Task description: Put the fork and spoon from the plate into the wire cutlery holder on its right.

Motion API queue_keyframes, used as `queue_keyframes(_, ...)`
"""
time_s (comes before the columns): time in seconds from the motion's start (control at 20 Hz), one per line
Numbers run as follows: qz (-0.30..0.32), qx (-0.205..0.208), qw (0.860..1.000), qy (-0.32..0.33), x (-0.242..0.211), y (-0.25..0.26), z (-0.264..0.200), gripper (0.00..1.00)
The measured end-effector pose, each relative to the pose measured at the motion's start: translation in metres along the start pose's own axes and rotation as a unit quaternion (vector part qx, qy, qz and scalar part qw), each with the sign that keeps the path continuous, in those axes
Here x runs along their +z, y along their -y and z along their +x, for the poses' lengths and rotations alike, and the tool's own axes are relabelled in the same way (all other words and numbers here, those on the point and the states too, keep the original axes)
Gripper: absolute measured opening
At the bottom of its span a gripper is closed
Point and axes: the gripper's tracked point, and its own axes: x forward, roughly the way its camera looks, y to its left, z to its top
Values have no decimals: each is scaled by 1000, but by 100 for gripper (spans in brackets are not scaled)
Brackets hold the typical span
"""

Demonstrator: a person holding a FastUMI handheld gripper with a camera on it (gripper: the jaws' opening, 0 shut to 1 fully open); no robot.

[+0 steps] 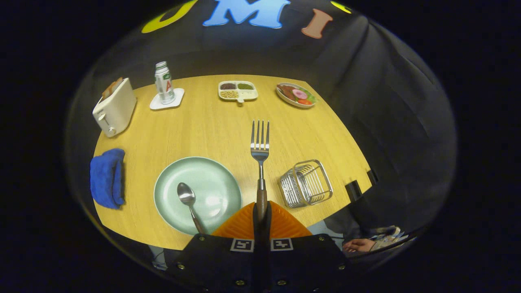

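My gripper [261, 213] is shut on the fork [260, 150], held by its dark handle between the two orange fingers [241, 223]. The fork points straight ahead, tines away from me, raised above the wooden table [203, 130]. Below and to the left lies the pale green plate [198, 194] with the spoon [188, 199] on it, bowl away from me, its handle running under the left finger. The wire cutlery holder [306, 183] stands on the table to the right of the plate and of the fork, empty as far as I can see.
A blue cloth [106, 178] lies at the left edge. A white toaster [114, 108], a bottle [164, 82] on a white coaster, a divided snack tray [238, 90] and a plate of food [296, 95] line the far side. A person's hand [358, 245] rests off the near right corner.
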Motion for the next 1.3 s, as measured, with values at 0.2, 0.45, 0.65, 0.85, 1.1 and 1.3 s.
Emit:
queue_keyframes(0.2, 49, -18, 998, -35, -9, 32, 2, 1)
queue_keyframes(0.45, 101, -29, 990, -93, -30, 53, 8, 1)
queue_keyframes(0.65, 111, -13, 982, -150, -49, 54, 17, 1)
queue_keyframes(0.85, 113, 3, 979, -172, -53, 53, 22, 1)
queue_keyframes(1.1, 91, -12, 981, -170, -49, 59, 22, 8)
queue_keyframes(1.3, 72, -24, 986, -150, -34, 67, 25, 12)
